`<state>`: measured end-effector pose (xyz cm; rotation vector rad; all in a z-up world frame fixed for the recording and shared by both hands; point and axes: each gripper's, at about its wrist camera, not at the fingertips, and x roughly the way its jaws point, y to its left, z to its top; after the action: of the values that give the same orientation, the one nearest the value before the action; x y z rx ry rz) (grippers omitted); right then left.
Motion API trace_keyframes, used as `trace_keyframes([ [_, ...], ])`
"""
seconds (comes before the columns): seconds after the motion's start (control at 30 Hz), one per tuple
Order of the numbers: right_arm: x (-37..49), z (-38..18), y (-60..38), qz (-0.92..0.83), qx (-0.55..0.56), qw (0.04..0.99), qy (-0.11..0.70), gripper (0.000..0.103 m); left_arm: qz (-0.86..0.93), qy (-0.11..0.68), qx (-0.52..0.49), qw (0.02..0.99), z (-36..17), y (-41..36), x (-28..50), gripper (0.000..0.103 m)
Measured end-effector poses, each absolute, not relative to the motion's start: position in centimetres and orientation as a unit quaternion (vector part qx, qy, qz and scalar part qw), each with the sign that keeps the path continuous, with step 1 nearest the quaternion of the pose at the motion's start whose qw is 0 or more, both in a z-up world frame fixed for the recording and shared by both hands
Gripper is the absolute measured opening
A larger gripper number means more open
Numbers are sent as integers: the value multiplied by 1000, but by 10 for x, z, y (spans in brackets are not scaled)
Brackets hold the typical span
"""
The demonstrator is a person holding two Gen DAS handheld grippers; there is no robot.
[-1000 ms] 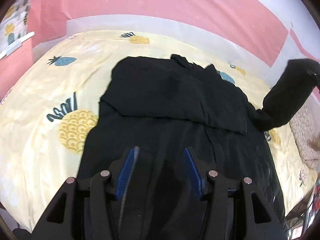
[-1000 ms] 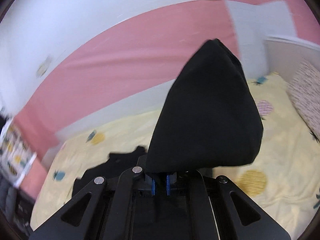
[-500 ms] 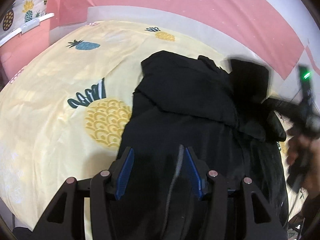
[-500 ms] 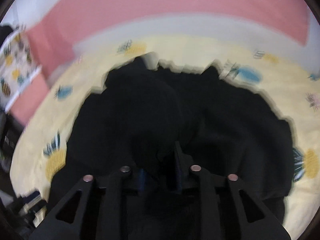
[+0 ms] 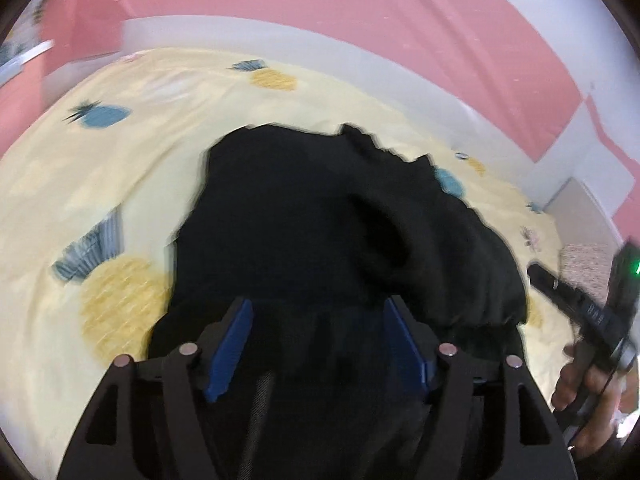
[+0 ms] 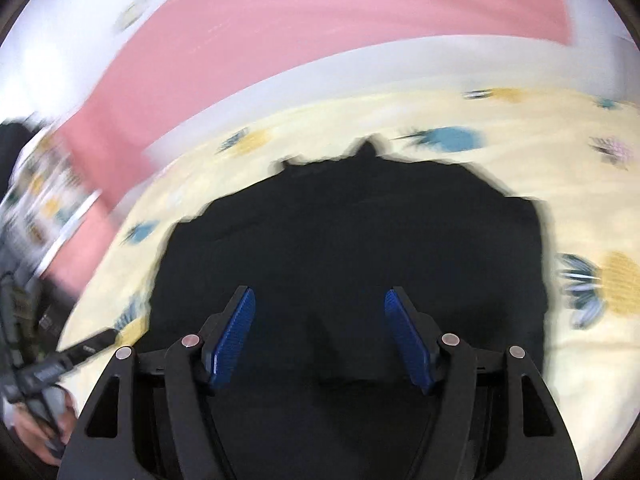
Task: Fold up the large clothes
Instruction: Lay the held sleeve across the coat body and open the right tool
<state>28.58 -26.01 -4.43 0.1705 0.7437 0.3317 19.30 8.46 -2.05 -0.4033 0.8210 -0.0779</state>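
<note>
**Both jaws released over the black garment**

With both pairs of jaws spread wide and no cloth caught between the blue pads, the folding stands at a pause between grips. One black garment lies on the bed, on a yellow sheet printed with pineapples, filling the centre and lower middle of both wrist views.

The left gripper has just been opening; only flat fabric lies below and beyond the gap, none pinched in it. The right gripper has likewise just been opening, and the cloth it carried a moment ago now rests folded over the garment's body at the right of centre in the left view.

The garment stretches away from both sets of jaws toward the upper part of each frame, so its long axis seems to run along the line they point. Both hang over its near end, neither clearly closer. A next fold would likely mean gripping that near edge and carrying it up-frame.

Count: one garment, two grippers, and two of the person's hands, the right hand at the left view's lower right, the left hand at the right view's lower left.
</note>
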Motion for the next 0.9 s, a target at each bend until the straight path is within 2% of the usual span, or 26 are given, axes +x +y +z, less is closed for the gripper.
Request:
trace_keyframes([
  [0.1, 300, -66, -310, 84, 110, 915, 378, 66, -75, 412, -211, 883, -25, 67, 237, 76],
  [0.13, 306, -78, -322, 68, 119, 909, 393, 60, -77, 422, -215, 877, -29, 62, 251, 76],
  [0.2, 320, -109, -338, 54, 128, 884, 447, 58, -71, 453, -230, 858, -47, 55, 281, 76],
  [0.23, 324, -128, -341, 59, 135, 870, 471, 56, -76, 467, -239, 848, -56, 52, 292, 71],
  [0.27, 325, -139, -342, 64, 135, 864, 481, 55, -82, 478, -247, 839, -64, 49, 299, 61],
  [0.3, 323, -141, -342, 67, 131, 866, 479, 55, -87, 488, -242, 834, -70, 44, 303, 40],
  [0.33, 320, -140, -342, 71, 125, 871, 470, 55, -87, 492, -226, 836, -71, 38, 305, 30],
  [0.4, 320, -137, -339, 73, 122, 872, 467, 53, -89, 474, -190, 855, -62, 29, 303, 19],
  [0.43, 320, -135, -338, 74, 122, 874, 464, 50, -91, 455, -174, 869, -51, 26, 301, 17],
  [0.57, 312, -98, -336, 86, 110, 903, 406, 45, -86, 369, -131, 916, -2, 26, 297, 16],
  [0.7, 319, -70, -345, 69, 121, 924, 357, 45, -74, 373, -116, 918, -11, 30, 311, 16],
  [0.8, 346, -78, -340, 68, 112, 918, 375, 45, -60, 419, -118, 899, -50, 35, 321, 17],
  [0.87, 365, -102, -333, 66, 79, 899, 425, 38, -57, 424, -142, 893, -65, 44, 319, 20],
  [0.9, 369, -119, -334, 62, 69, 886, 455, 38, -55, 421, -156, 892, -67, 49, 315, 24],
])
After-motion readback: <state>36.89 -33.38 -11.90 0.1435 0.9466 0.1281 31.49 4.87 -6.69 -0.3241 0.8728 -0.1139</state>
